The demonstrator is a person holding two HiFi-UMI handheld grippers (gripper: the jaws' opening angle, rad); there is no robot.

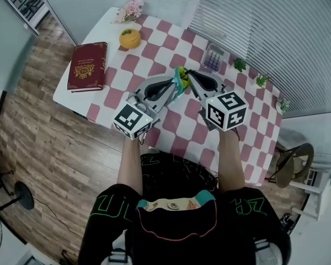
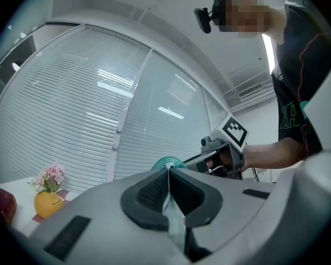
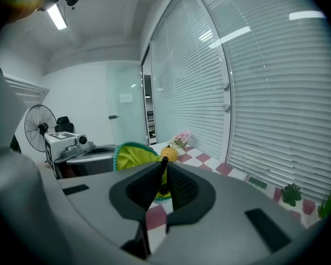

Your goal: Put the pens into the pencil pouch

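Observation:
The pencil pouch [image 1: 180, 80], teal outside and yellow inside, hangs above the checkered table [image 1: 154, 48] between both grippers. My left gripper [image 1: 174, 88] is shut on the pouch's teal edge; the fabric [image 2: 174, 217] shows pinched between its pads. My right gripper [image 1: 189, 76] is shut on a thin dark pen [image 3: 164, 167], whose tip points at the pouch's open yellow mouth [image 3: 131, 155] just ahead. In the left gripper view the pouch's teal rim [image 2: 166, 163] peeks over the jaws, with the right gripper [image 2: 223, 148] behind it.
A red book [image 1: 87, 66] lies at the table's left end. An orange pot [image 1: 130, 38] and pink flowers [image 1: 131, 9] stand at the far corner. A small ribbed box [image 1: 213, 58] and little green plants [image 1: 240, 64] sit along the blinds. A chair [image 1: 291, 164] stands right.

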